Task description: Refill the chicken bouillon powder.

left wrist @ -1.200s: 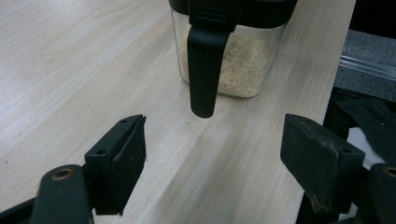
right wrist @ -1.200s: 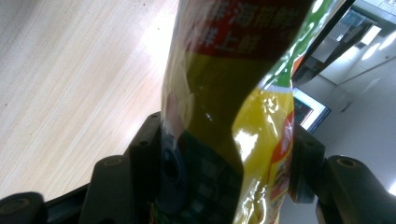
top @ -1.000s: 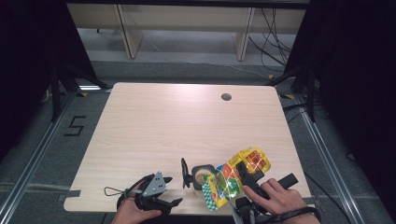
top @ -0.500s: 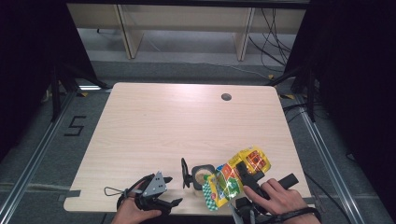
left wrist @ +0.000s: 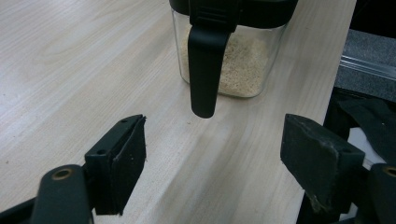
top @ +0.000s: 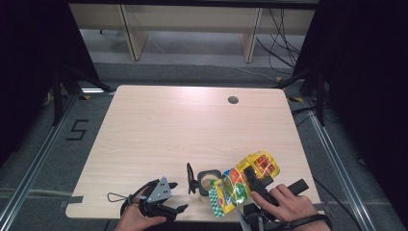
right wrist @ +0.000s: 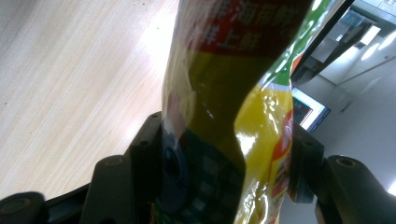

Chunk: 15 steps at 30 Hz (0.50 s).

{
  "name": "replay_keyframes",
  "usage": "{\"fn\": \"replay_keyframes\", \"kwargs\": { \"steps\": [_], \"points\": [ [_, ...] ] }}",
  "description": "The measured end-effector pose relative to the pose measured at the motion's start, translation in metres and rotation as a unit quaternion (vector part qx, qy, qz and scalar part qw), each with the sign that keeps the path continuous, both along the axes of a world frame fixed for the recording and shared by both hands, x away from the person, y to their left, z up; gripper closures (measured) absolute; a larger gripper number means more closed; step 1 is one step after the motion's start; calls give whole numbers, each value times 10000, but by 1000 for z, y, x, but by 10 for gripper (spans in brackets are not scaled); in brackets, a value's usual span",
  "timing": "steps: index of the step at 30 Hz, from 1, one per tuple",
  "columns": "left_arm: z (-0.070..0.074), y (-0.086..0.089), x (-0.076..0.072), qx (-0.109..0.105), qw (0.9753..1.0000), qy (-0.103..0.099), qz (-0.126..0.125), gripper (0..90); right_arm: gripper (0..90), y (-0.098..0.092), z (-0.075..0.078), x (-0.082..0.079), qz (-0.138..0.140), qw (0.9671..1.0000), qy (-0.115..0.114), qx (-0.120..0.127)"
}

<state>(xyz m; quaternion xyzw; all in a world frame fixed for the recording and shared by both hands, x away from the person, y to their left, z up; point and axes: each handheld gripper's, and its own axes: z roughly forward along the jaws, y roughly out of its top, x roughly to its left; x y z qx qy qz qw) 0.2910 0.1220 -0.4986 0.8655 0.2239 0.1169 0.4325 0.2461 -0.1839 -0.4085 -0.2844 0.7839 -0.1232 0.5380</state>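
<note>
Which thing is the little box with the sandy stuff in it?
Look at the near edge of the wooden table, between the person's two hands. The clear container stands there beside the colourful packet; unlike the packet, it has a black lid and pale grains inside.

I count 1 clear container (top: 208, 181) of beige grains, 1 open lid (top: 191, 178) beside it, 1 yellow-green bag (top: 240, 182), and my 2 grippers: left gripper (top: 174, 197), right gripper (top: 254, 179).
</note>
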Motion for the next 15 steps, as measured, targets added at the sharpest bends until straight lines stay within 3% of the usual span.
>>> {"fn": "replay_keyframes", "kwargs": {
  "steps": [4, 5, 6, 7, 8, 10, 11, 12, 15],
  "points": [
    [-1, -1, -1, -86, 9999, 1, 72, 222, 440, -2, -1, 0, -127, 9999, 39, 30],
    [-1, -1, 0, -62, 10000, -7, 65, 222, 440, 0, -1, 3, 101, 9999, 38, -8],
    [-1, -1, -1, -102, 9999, 38, 47, 222, 440, -2, -1, 1, -139, 9999, 24, 11],
    [-1, -1, -1, -102, 9999, 38, 47, 222, 440, -2, -1, 1, -139, 9999, 24, 11],
    [0, 0, 0, -31, 10000, 13, 5, 222, 440, -2, 0, 3, 27, 10000, 6, -12],
    [-1, -1, -1, -117, 9999, 34, 57, 222, 440, 0, 2, 5, 185, 9998, 34, -82],
    [-1, -1, 0, -87, 9999, 21, 52, 222, 441, -1, 2, 5, 163, 9998, -4, -124],
    [-1, -1, 0, -81, 9999, -2, 64, 222, 440, -3, 0, 3, -14, 10000, -2, 24],
    [-1, -1, -1, -111, 9999, 10, 73, 222, 441, -1, 1, 5, 163, 9998, 49, -55]
  ]
}}
